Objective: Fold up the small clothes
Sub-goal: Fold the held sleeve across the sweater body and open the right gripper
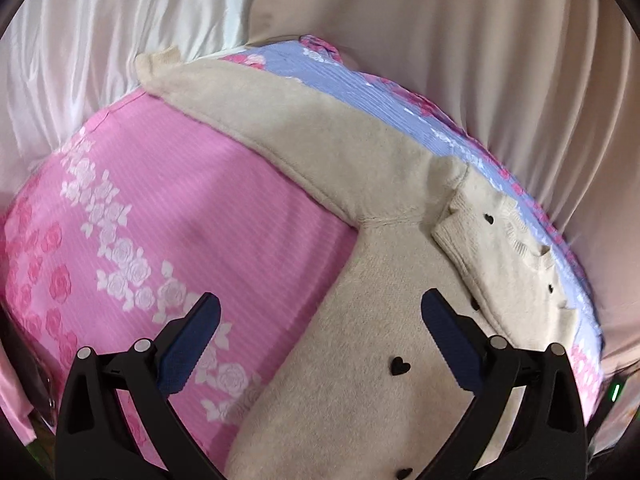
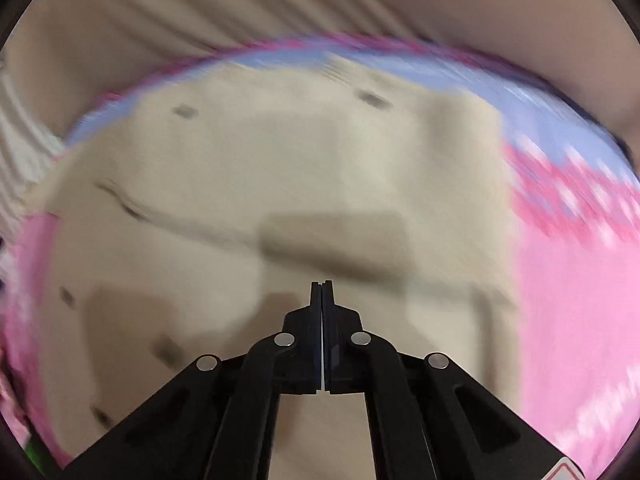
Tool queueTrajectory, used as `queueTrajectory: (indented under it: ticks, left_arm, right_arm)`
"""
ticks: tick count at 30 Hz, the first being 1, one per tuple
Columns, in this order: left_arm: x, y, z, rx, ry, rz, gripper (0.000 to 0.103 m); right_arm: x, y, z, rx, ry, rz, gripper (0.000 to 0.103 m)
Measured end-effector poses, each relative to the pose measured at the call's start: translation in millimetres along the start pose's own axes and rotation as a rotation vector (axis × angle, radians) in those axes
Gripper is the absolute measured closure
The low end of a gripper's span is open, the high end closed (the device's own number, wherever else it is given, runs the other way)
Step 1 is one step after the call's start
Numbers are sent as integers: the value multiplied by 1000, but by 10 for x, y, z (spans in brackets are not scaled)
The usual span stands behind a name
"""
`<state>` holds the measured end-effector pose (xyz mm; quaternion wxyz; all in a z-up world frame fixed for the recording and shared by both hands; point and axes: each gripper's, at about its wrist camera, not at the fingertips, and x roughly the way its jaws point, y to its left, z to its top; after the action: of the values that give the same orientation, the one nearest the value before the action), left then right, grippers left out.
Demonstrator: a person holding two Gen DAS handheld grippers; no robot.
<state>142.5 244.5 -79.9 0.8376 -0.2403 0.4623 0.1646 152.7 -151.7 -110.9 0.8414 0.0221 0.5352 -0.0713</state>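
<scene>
The left gripper is hanging with its two fingers spread wide, and nothing is sitting between them. Just ahead of it and under its right finger, a cream sweater with small black hearts is lying flat on a pink sheet with rose pattern. One sleeve is stretching far ahead and to the left of this gripper, and its cuff is reaching the edge of the sheet. To the front right of the fingers, a part of the sweater is lying folded over the body, near the collar. Beyond the sweater a light blue band of the sheet is running along the far edge, and behind it pale curtains are hanging in folds. Under the left finger only the pink sheet is showing. The right gripper is standing with its jaws pressed together, with only a thin line between them; the picture is blurred, and no cloth is showing between the tips. The sweater is filling the space ahead of it and below it, and the pink sheet is lying to its right.
</scene>
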Motion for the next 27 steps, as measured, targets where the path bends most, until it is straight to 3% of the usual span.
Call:
queueTrajectory:
  ticks: [2, 5, 9, 11, 13, 16, 22, 24, 27]
  left_arm:
    - [19, -113, -8, 13, 3, -14, 5]
    - [78, -343, -37, 15, 30, -41, 5]
    - [80, -529, -43, 10, 40, -64, 5]
    - [67, -514, -7, 11, 25, -45, 5]
    - [91, -398, 79, -4, 17, -35, 5]
    - [206, -71, 287, -75, 4, -12, 5]
    - [750, 1034, 946, -382, 19, -35, 5]
    - [870, 1310, 1168, -467, -16, -50, 5]
    - [964, 1679, 1519, -563, -129, -1, 5]
  right_arm:
    - [-5, -416, -184, 100, 27, -37, 103]
    - [47, -858, -198, 220, -24, -105, 103]
    - [77, -1280, -178, 358, -71, -136, 103]
    - [79, -1374, -206, 404, -83, -104, 103]
    - [51, -1309, -195, 388, -79, -140, 103]
    - [-25, -1292, -195, 426, -72, -119, 103]
    - [-430, -685, -125, 223, -106, -97, 99]
    - [-514, -500, -123, 197, -101, -80, 97]
    - [-558, -181, -128, 144, -72, -42, 97]
